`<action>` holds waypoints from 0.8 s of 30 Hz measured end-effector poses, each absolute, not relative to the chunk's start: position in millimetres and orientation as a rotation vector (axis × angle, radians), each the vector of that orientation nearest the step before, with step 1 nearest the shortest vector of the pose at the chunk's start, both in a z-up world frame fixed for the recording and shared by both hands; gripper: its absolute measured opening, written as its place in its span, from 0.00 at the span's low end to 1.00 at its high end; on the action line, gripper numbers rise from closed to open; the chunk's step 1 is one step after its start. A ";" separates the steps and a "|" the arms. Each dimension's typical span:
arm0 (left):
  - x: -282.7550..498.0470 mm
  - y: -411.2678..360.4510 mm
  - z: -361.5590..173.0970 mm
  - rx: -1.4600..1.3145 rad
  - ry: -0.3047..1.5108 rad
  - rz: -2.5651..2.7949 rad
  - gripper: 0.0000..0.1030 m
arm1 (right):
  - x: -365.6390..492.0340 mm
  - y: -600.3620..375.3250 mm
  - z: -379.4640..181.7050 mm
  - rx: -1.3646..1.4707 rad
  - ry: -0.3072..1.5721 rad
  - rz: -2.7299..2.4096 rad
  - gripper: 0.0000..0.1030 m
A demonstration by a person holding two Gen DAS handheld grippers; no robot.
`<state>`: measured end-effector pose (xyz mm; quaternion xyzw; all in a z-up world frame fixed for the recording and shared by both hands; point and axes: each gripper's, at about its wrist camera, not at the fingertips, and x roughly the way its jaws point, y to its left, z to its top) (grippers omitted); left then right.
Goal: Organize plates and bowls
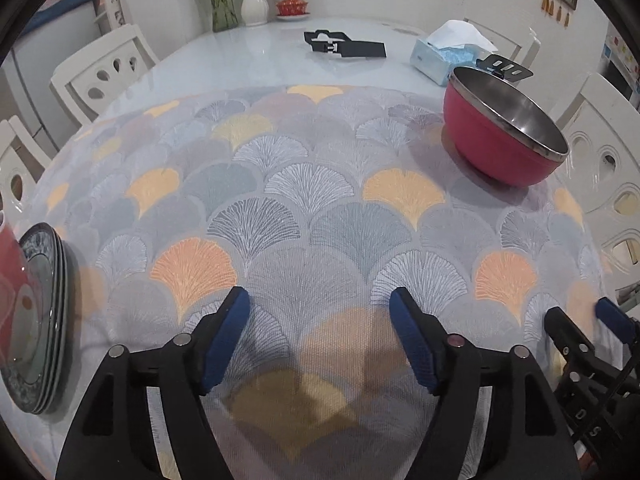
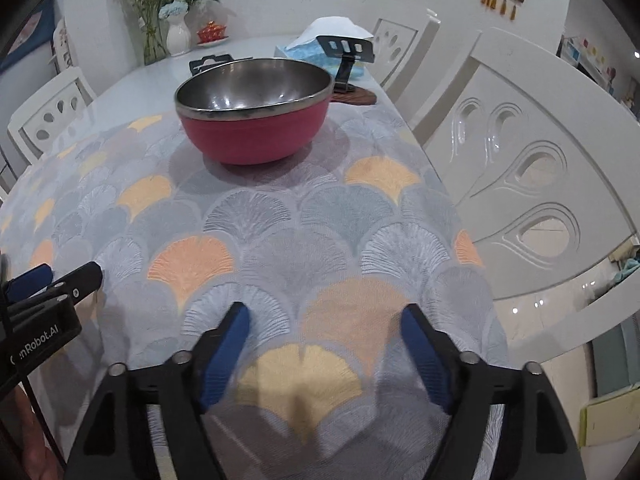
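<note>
A red bowl with a steel inside (image 1: 504, 128) stands on the fan-patterned cloth at the far right; in the right wrist view the bowl (image 2: 254, 112) is straight ahead and empty. A stack of blue-rimmed plates (image 1: 38, 320) sits at the left edge of the left wrist view, with something red and blurred (image 1: 10, 272) on it. My left gripper (image 1: 320, 308) is open and empty over the cloth. My right gripper (image 2: 324, 320) is open and empty, well short of the bowl. Each gripper shows at the edge of the other's view.
White chairs (image 2: 520, 168) stand close along the table's right side and others (image 1: 104, 72) on the left. At the far end are a tissue box (image 1: 444, 56), a black phone stand (image 2: 348, 56), a black flat part (image 1: 344, 44), vases with flowers (image 1: 254, 4) and a small red pot (image 1: 292, 4).
</note>
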<state>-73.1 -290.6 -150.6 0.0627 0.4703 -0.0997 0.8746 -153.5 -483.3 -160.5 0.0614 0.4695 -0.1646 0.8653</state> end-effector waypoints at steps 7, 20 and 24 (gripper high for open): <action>-70.1 -286.3 -156.5 0.102 0.960 -0.173 0.95 | -152.8 -486.2 -165.0 0.150 0.982 -0.376 0.95; -68.5 -284.7 -160.0 0.091 0.963 -0.171 1.00 | -160.2 -486.3 -169.7 0.179 0.931 -0.373 1.00; -68.5 -285.1 -159.8 0.091 0.963 -0.172 1.00 | -160.1 -486.1 -169.5 0.179 0.931 -0.373 1.00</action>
